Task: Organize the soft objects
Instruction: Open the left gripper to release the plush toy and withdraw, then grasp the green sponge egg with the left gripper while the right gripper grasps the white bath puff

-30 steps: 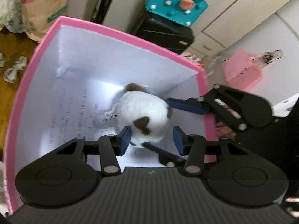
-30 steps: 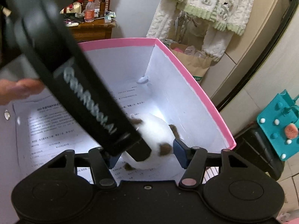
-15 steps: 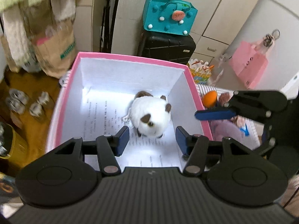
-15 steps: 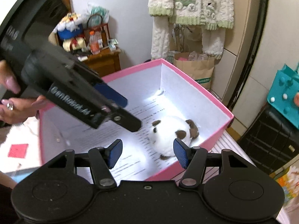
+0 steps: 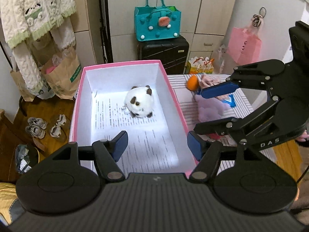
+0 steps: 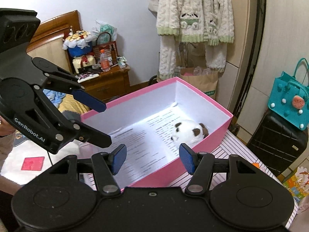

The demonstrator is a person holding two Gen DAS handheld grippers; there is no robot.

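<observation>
Plush panda (image 5: 139,101) sits in pink box (image 5: 174,94); I've both grippers empty, left gripper (image 5: 157,145) opening, right gripper (image 5: 208,109) spread, nearer the lilac plush (image 5: 209,109) right of the box.

both wrist cams angled down, left faces wardrobe, right faces wall, share pink box (image 5: 174,96)

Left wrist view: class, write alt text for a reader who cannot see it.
A white-and-brown plush toy lies alone in a pink box lined with printed paper. The left gripper, jaws opening and empty, hangs above the near end; the right gripper is open over soft toys on a striped cloth.
</observation>
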